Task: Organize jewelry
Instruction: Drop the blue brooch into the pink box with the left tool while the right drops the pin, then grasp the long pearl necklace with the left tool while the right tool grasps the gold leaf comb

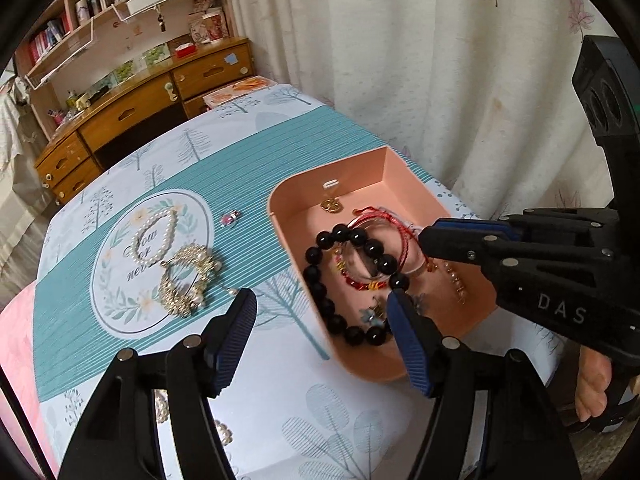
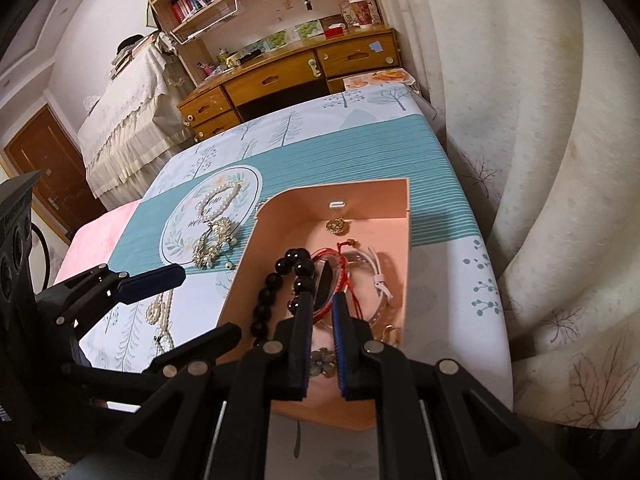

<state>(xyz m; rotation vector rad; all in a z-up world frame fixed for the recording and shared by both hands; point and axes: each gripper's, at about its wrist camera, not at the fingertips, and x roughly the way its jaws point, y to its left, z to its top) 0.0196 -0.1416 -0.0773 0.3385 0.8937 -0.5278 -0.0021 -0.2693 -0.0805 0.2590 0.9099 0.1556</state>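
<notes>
A pink tray (image 1: 352,184) (image 2: 400,208) on the table holds a black bead bracelet (image 1: 340,320) (image 2: 272,288), red string bracelets (image 1: 400,236) (image 2: 352,296), a clear bangle (image 1: 400,272), a gold pendant (image 1: 331,205) (image 2: 337,225) and a white strap (image 2: 380,280). My right gripper (image 2: 322,304) (image 1: 422,238) is inside the tray, shut on the clear bangle with red string. My left gripper (image 1: 320,304) is open above the tray's near left edge; one of its fingers (image 2: 160,276) shows in the right wrist view. A pearl bracelet (image 1: 156,240) (image 2: 218,200) and a gold pearl piece (image 1: 188,284) (image 2: 212,246) lie on the cloth.
A small pink charm (image 1: 230,218) lies left of the tray. A pearl necklace (image 2: 160,316) (image 1: 160,404) lies near the table's front. A curtain (image 1: 440,60) hangs right of the table. A wooden desk with shelves (image 1: 140,100) stands behind.
</notes>
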